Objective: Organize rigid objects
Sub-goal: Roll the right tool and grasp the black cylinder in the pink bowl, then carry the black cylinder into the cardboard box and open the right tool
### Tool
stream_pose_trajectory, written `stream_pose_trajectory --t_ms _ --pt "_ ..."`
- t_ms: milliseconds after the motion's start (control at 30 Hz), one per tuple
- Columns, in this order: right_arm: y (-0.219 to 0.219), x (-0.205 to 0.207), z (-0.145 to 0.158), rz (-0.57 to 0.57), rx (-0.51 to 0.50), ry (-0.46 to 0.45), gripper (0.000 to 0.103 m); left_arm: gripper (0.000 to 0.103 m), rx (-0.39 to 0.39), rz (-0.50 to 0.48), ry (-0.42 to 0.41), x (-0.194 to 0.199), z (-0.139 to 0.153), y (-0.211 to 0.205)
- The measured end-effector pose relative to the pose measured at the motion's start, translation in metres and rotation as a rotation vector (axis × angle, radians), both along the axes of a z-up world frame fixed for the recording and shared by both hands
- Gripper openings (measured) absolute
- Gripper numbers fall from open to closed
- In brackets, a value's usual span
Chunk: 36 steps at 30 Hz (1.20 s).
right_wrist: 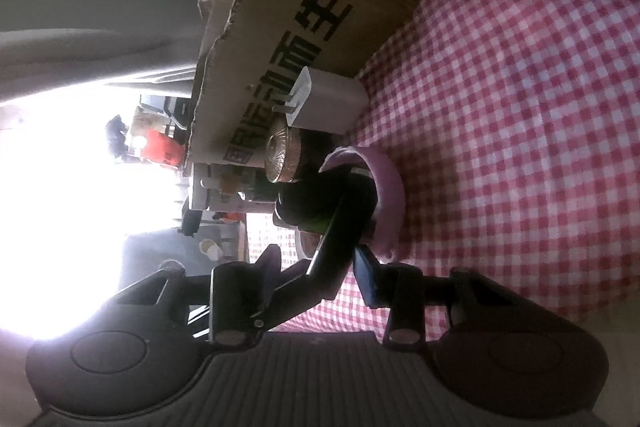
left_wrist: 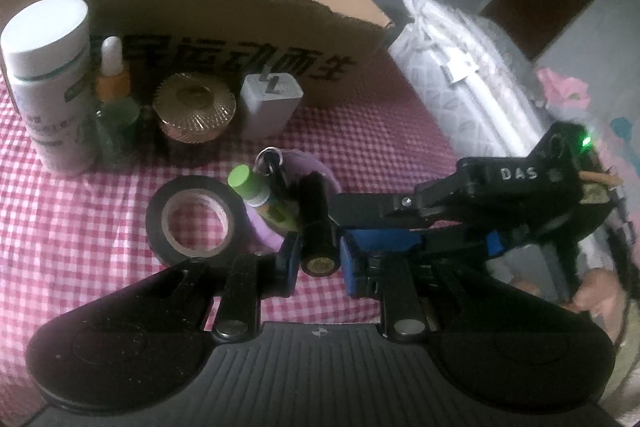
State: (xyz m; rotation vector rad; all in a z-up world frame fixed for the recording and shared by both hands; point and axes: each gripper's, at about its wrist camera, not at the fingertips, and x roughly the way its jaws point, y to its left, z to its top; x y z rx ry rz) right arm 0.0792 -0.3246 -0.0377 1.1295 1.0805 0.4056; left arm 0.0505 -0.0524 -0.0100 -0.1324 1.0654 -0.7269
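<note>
The left gripper has its fingers pinching a black cylinder with a brass end, held over the purple bowl. The right gripper reaches in sideways, its fingers closed on something dark at the bowl's rim; what it is cannot be told. A green-capped tube lies in the bowl, a black tape roll just beside it. Toward the desk's far edge, a white bottle, dropper bottle, gold-lidded jar and white charger line up along the cardboard box.
</note>
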Motion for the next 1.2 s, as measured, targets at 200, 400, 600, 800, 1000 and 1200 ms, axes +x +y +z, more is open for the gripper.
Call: stream_pose_trajectory --t_ms 200,400,600,800,1000,1200 --pt "0.006 0.011 0.004 0.023 -0.021 0.022 0.042 0.021 0.057 -0.021 0.036 0.01 -0.007 -0.01" --pt "0.01 0.017 0.0 0.011 -0.033 0.024 0.03 0.021 0.07 -0.018 -0.007 0.005 -0.003 -0.012" --pt "0.004 0.0 0.0 -0.002 -0.007 -0.002 0.027 0.021 0.082 -0.031 -0.077 -0.012 0.005 -0.013" --pt "0.006 -0.008 0.017 0.0 -0.018 -0.063 0.027 0.021 0.065 -0.018 -0.144 -0.023 0.02 -0.009" --pt "0.016 -0.001 0.055 0.022 -0.071 -0.189 0.027 0.021 0.033 0.021 -0.256 -0.027 0.05 -0.006" --pt "0.026 0.039 0.108 0.075 -0.107 -0.357 0.027 0.021 -0.008 0.119 -0.391 -0.004 0.093 0.002"
